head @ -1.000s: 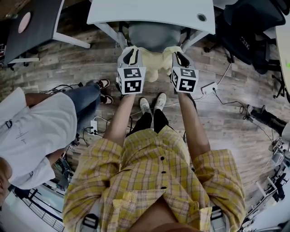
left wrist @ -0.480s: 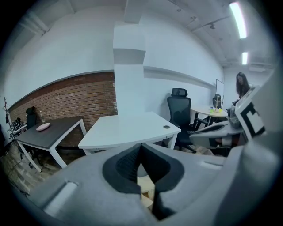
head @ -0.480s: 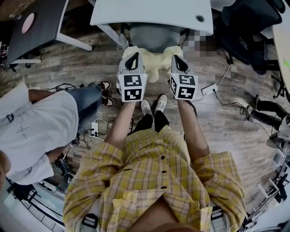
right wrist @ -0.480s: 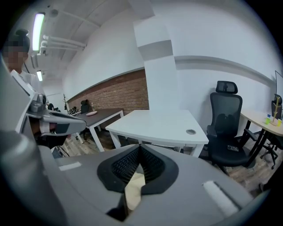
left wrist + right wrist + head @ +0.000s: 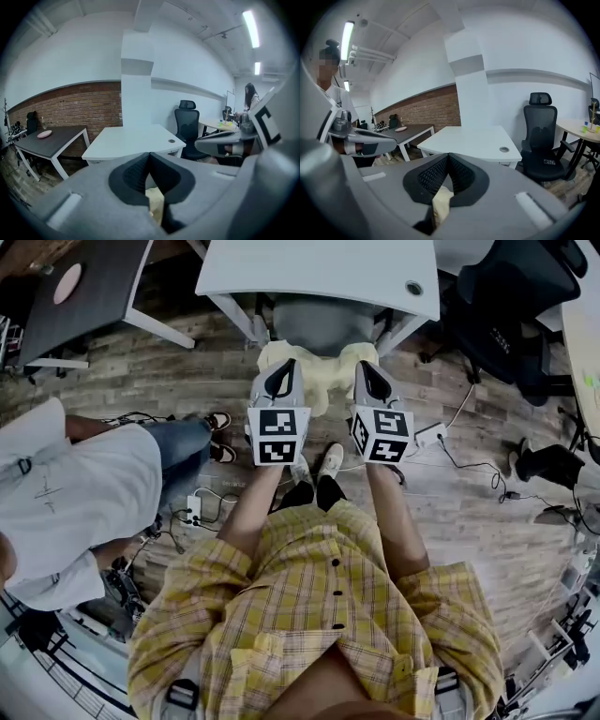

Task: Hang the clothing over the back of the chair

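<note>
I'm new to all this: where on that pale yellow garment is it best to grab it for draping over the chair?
Probably near one edge of the garment, at two points spread apart, coming from the person's side. That is how the left gripper and right gripper hold it, both shut on the cloth. Being limp, it then hangs spread out, facing the grey chair.

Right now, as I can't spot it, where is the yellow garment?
Head view, top centre: the yellow garment hangs from the left gripper and right gripper, just below the grey chair.
</note>
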Available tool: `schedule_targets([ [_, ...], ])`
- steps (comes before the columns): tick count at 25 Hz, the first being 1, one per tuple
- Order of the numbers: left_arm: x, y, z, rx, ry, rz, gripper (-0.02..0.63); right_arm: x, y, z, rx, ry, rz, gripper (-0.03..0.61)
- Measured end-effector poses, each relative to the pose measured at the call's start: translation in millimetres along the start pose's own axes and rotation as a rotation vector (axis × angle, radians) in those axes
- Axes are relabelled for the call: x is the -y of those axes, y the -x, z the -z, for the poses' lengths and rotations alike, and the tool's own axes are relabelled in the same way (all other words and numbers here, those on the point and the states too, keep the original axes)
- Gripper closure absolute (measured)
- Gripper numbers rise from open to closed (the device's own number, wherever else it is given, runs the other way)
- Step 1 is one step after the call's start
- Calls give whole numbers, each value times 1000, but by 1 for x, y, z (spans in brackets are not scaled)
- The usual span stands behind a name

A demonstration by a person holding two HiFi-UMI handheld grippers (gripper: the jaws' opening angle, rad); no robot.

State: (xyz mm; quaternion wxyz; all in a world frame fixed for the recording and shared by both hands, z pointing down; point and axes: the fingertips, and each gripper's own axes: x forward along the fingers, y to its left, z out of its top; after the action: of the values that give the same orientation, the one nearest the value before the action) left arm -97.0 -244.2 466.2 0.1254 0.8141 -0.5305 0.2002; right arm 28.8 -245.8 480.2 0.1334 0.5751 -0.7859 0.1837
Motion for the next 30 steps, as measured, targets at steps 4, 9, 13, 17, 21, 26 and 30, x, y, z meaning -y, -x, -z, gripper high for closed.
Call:
schedule_targets([
  [4,3,13,-9,17,2,-1,612,-7,11,-10,23,0,-6,574],
  [9,6,25,-21,38,-21,-7,612,-13,19,-23,48,-7,-13,575],
  [13,7,32,-29,60,-22,-7,612,-21,25,-30,56,13,-24,575],
  [17,10,41,-42,97,-16,1,612,-30,34,-42,80,32,-43,575],
  [21,13,52,-51,129,-21,-4,612,-34,45,-50,99,47,-54,575],
  [26,18,66,-65,175,-24,-2,612,-39,59,-68,143,55,-61,575],
  [30,21,77,-76,208,-27,1,612,-43,71,-82,183,57,-62,575],
])
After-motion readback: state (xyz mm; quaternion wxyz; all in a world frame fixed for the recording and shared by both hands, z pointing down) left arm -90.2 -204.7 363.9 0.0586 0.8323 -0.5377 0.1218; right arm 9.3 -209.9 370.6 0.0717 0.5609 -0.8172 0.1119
